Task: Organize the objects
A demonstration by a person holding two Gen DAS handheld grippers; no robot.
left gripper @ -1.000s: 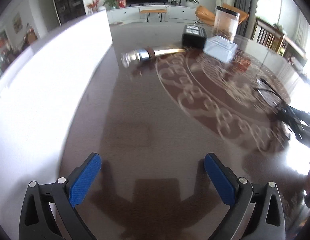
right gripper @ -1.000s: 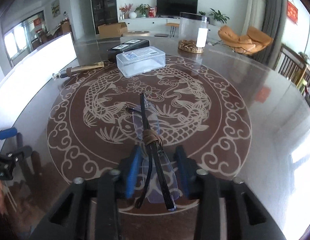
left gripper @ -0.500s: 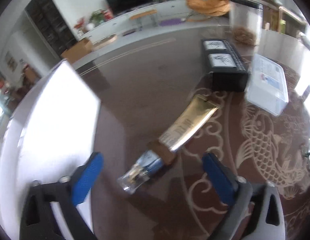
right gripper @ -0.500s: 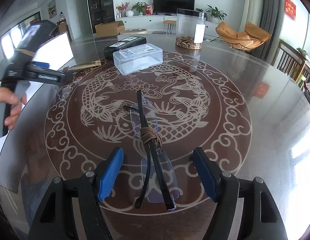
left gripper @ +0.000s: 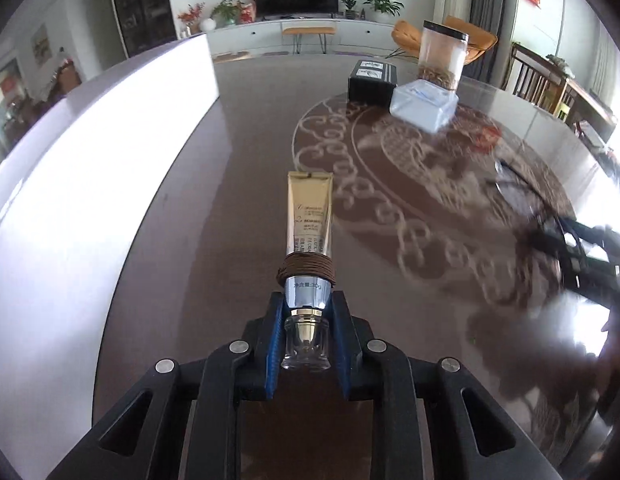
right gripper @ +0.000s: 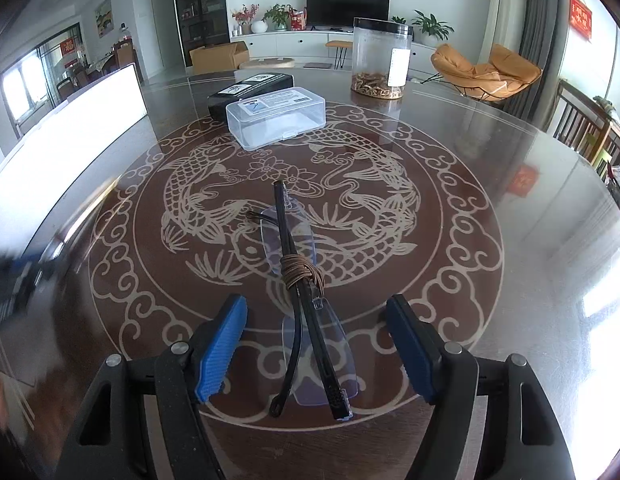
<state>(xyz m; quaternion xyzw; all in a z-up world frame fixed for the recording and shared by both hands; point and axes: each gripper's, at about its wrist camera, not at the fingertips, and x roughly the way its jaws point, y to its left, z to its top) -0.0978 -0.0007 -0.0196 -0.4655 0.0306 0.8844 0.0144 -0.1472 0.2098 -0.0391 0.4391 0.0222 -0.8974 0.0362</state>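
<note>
While the left gripper (left gripper: pixel 306 340) sits closed on the clear cap end of a gold tube (left gripper: pixel 309 216), pads pressing both sides of cap and silver collar, its jaws have just been closing. Tube points away from the camera, flat crimped end farthest, brown cord wound round it just past the collar. Cannot tell if tube is lifted or resting on the table (left gripper: pixel 238 184).

Right gripper (right gripper: pixel 315 344): jaws apart, blue pads either side of a pair of folded glasses (right gripper: pixel 306 300), not touching them. They widened within the last sec, glasses between them all along. Glasses lie on the table's fish pattern, arms folded, brown cord wrapped round the middle, lenses clear, near end just in front of the pads.

Mid table, far from both grippers: clear plastic box (right gripper: pixel 276 120) w/ white label on lid, lid shut. Touching or just behind it on the left, a black box (right gripper: pixel 250 88) w/ white labels on top. Farther right, tall clear jar (right gripper: pixel 381 58), black lid, brownish contents at the bottom, white label on side.

Left edge in the right wrist view: blurred dark shape, prob. the other gripper, too smeared to read.

Far bkgd: TV (right gripper: pixel 347 6) on a white cabinet, plants, orange chairs (right gripper: pixel 485 70) at right.
</note>
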